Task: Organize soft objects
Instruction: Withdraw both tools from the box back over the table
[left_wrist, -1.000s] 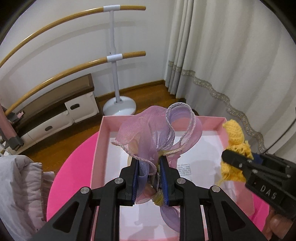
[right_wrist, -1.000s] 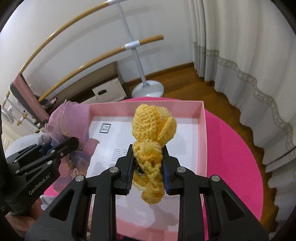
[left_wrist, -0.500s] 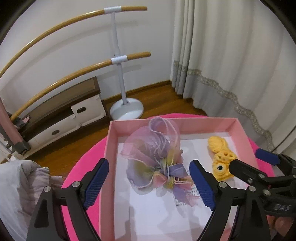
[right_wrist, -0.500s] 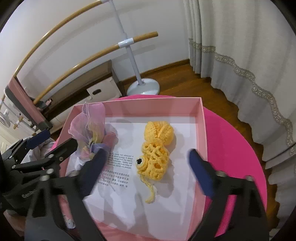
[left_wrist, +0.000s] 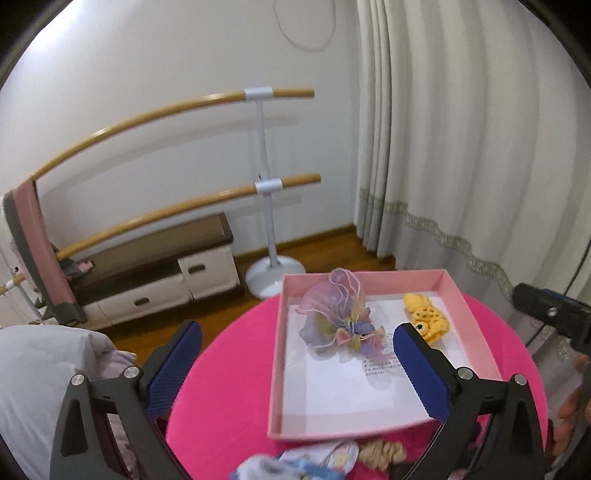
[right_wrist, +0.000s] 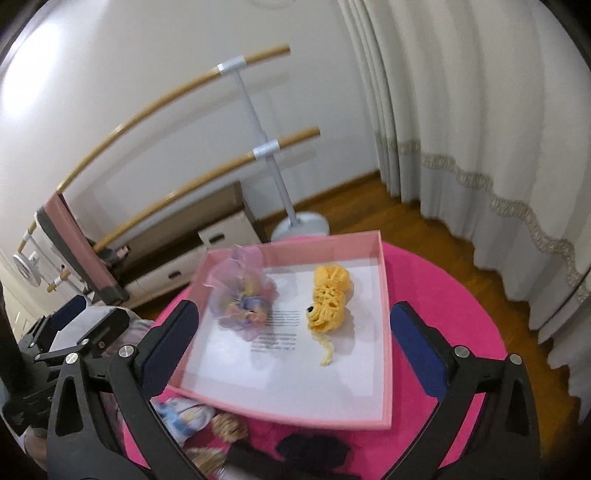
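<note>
Pink box (left_wrist: 465, 306) on the round table (left_wrist: 236, 354) holds a purple organza flower (left_wrist: 338, 319) and yellow crochet piece (right_wrist: 328, 299), side by side. Left gripper (left_wrist: 295, 363) has just spread its jaws wide, nothing between them; right gripper (right_wrist: 295, 343) gapes equally bare.

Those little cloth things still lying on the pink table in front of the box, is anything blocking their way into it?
Nothing visible does. The pale printed cloth and tan scrunchie lie just outside the pink box's low near wall. Inside, the near floor is bare; the purple organza flower and yellow crochet toy sit farther back.
</note>
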